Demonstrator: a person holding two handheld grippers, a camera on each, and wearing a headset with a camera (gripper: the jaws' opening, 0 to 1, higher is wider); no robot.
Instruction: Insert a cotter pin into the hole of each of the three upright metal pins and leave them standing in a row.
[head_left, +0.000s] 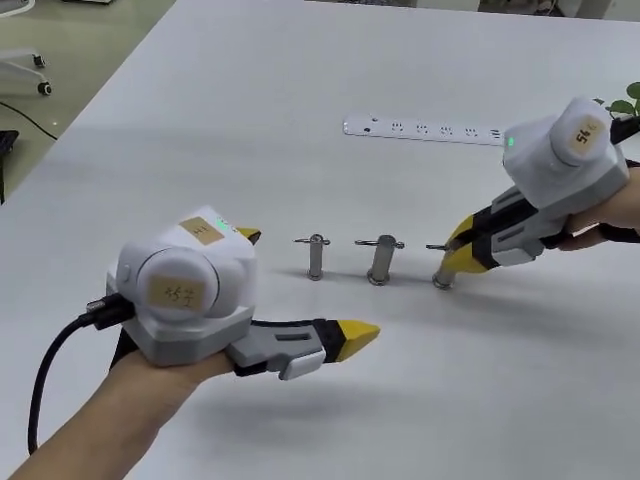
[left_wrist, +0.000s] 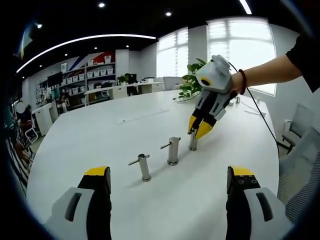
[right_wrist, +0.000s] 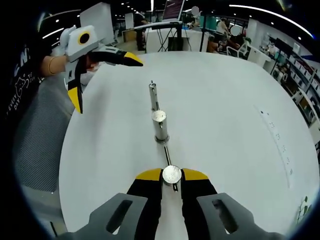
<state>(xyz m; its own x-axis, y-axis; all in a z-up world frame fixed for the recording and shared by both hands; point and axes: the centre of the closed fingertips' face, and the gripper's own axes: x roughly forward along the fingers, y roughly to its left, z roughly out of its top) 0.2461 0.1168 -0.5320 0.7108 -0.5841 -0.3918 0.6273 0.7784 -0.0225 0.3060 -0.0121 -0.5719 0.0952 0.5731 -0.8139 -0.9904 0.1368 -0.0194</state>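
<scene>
White and broad, the bench (head_left: 300, 80) carries three metal pins (head_left: 380, 262) standing upright in one row near its middle, well away from every edge. The left pin (head_left: 315, 260) and the middle pin (head_left: 380, 265) each carry one cotter pin (head_left: 312, 240) crosswise through the top. A third cotter pin (head_left: 437, 246) sticks out sideways at the right pin (head_left: 441, 280), which makes three cotter pins in all.

The right hand-held gripper (head_left: 455, 255) sits over that right pin. Its yellow tips cover the pin's upper part in the head view, so only the foot shows. In the right gripper view the pin's round cap (right_wrist: 172, 174) lies between the two jaws, which are drawn near together, and a thin rod runs under it. The cap hides the gap, so it cannot be told whether the jaws clamp the rod.

The left hand-held gripper (head_left: 310, 283) hovers on the near side of the row with its jaws wide apart and holding nothing.

Bare bench lies open in front of and behind the row. One power strip (head_left: 420, 130) lies farther back, and a plant (head_left: 625, 100) is cut off at the frame's right edge.
</scene>
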